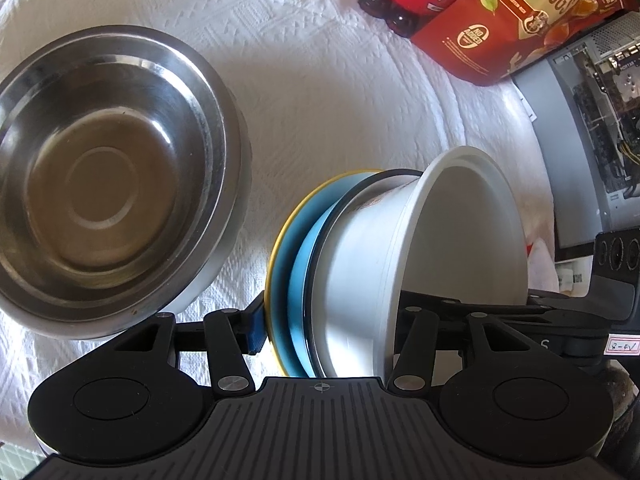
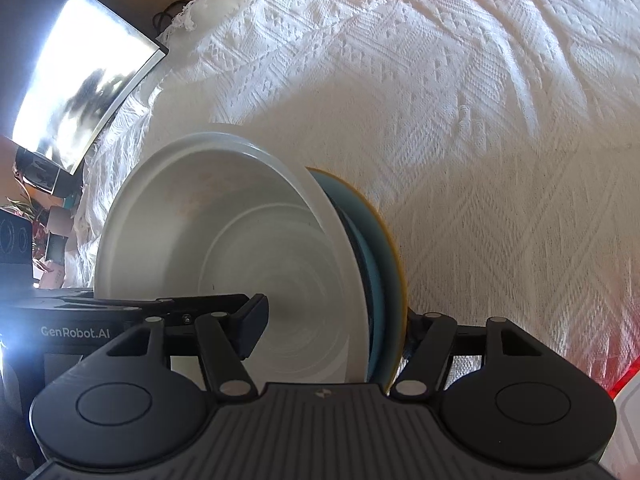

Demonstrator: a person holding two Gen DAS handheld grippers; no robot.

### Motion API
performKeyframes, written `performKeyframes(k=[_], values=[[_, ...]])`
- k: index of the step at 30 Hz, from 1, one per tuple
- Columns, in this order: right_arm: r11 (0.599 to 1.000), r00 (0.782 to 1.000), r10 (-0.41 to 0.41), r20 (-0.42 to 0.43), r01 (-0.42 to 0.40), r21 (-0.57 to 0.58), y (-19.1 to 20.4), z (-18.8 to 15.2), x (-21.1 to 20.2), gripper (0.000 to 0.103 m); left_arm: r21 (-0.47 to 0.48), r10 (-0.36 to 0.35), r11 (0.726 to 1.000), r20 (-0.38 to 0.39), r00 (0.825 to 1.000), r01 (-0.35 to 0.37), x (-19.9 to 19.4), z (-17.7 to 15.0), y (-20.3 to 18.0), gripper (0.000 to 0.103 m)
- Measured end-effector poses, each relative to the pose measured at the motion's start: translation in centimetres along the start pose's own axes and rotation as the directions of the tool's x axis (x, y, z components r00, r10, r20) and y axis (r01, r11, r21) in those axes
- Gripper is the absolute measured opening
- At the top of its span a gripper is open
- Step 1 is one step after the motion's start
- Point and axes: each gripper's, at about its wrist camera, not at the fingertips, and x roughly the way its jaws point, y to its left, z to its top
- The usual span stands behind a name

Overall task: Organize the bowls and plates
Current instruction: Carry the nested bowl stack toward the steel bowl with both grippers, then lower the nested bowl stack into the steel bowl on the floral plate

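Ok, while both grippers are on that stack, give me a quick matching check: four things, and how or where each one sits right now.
Things:
1. steel bowl
2. white bowl
3. yellow-rimmed blue plate
4. red packet

States:
a. standing on edge, against the underside of another dish
b. at the far side of the white cloth, beside dark bottles
c. tipped on its side, mouth facing sideways
d. upright on the cloth, empty, away from the stack

Pairs: 1-d, 2-c, 3-a, 4-b
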Motion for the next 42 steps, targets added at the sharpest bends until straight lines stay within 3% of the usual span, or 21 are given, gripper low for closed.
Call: performKeyframes(k=[13, 20, 26, 32, 37, 42], values=[[0.999, 1.000, -0.026, 0.001, 0.026, 0.021, 0.2, 0.0, 0.1, 0.064, -0.003, -0.016, 1.000, 0.010, 1.000, 0.016, -0.1, -0.1, 0.4, 0.054], [0.998, 0.999, -0.048, -0.017, 0.049, 0.036, 0.5, 0.0, -0.2, 0.065, 0.010, -0.040, 0.999, -0.029, 0.999, 0.041, -0.4, 0.3, 0.4, 0.054], [0.994, 0.996, -0.092, 0.000, 0.092, 0.054, 2.9, 0.8, -2.8, 0.064, 0.066, -0.095, 0.993, -0.024, 0.995, 0.097, -3.8, 2.1, -0.3, 0.055], [0.991, 0.991, -0.126, 0.044, 0.128, -0.036, 9.6, 3.6, -5.4, 0.065, 0.082, -0.129, 0.989, 0.044, 0.991, 0.125, -10.1, 4.1, 1.9, 0.055], [0.989, 0.995, -0.094, 0.012, 0.095, -0.116, 14.3, 5.6, -2.1, 0.065, 0.003, -0.081, 0.997, 0.048, 0.996, 0.081, -11.8, 5.2, 6.8, 0.055], [0.996, 0.995, -0.049, -0.083, 0.042, -0.082, 15.5, 6.9, 4.7, 0.065, -0.077, -0.013, 0.997, 0.033, 0.999, 0.016, -10.1, 5.9, 11.4, 0.055]])
